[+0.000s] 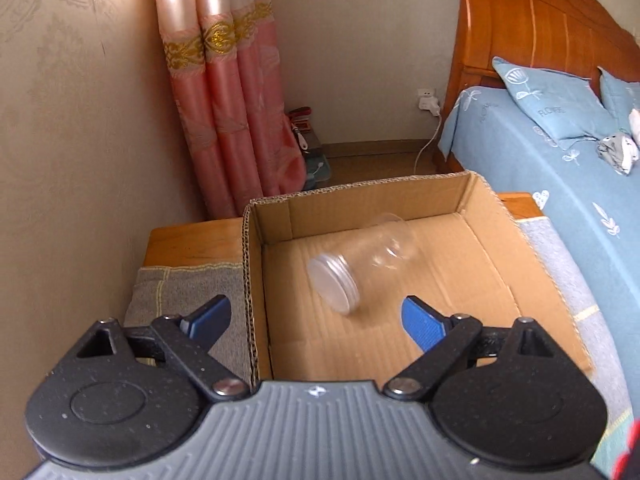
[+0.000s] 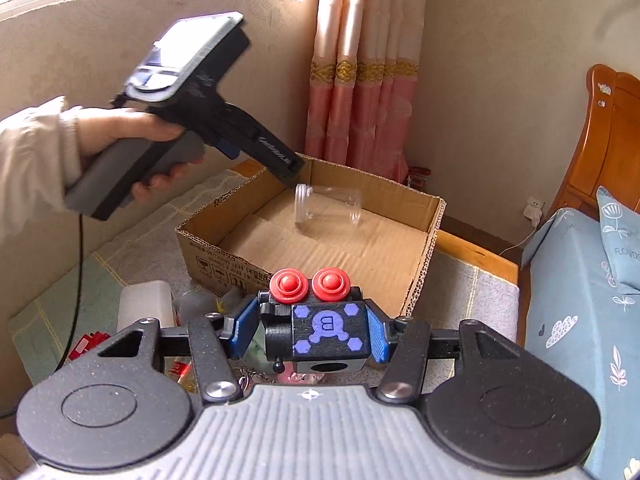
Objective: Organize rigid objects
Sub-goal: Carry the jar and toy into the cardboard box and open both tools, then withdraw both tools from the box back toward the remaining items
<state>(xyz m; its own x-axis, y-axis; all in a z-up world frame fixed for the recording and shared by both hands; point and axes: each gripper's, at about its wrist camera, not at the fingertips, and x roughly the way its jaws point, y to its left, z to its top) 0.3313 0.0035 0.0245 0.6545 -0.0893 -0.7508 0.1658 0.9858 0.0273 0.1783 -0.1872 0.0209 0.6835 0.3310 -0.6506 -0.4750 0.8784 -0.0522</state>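
Observation:
A clear plastic jar (image 1: 362,258) lies on its side inside an open cardboard box (image 1: 476,200); it also shows in the right wrist view (image 2: 328,210) in the box (image 2: 424,264). My left gripper (image 1: 316,320) is open and empty, just above the box's near left wall, short of the jar. In the right wrist view the left gripper's body (image 2: 208,92) hangs over the box's far left corner. My right gripper (image 2: 312,330) is shut on a black toy block with two red knobs and purple markings (image 2: 320,320), held in front of the box.
The box stands on a grey cloth (image 2: 472,292) over a wooden table (image 1: 188,240). A white container (image 2: 144,300), red packets (image 2: 88,342) and small clutter lie below the right gripper. A bed with blue sheets (image 1: 560,184) is at the right; a wall and pink curtain (image 1: 232,120) stand behind.

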